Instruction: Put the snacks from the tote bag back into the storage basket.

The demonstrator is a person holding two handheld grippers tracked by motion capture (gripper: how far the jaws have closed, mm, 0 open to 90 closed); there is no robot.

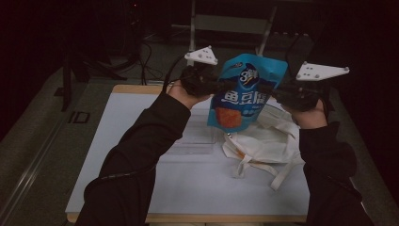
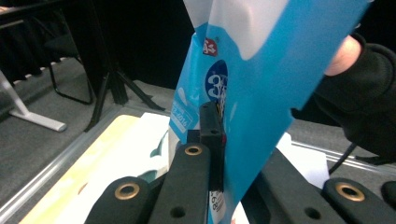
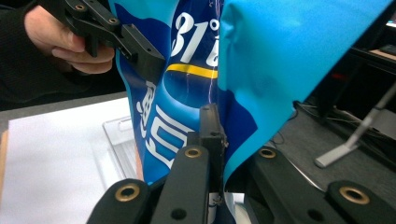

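A blue snack bag (image 1: 247, 92) with white lettering and an orange picture hangs upright in the air above the table, held from both sides. My left gripper (image 1: 214, 85) is shut on its left edge. In the left gripper view the jaws (image 2: 219, 126) pinch the bag's (image 2: 261, 70) edge. On the opposite edge my right gripper (image 1: 275, 92) is shut too. Its own view shows the jaws (image 3: 217, 126) clamped on the bag (image 3: 280, 56), with the left gripper (image 3: 140, 51) biting the far edge.
A white cloth tote bag (image 1: 263, 141) lies crumpled on the white tabletop (image 1: 141, 141) under the snack bag. A clear plastic tray (image 1: 195, 139) sits just left of it. Metal stand legs (image 1: 226, 23) and cables lie on the dark floor beyond the table.
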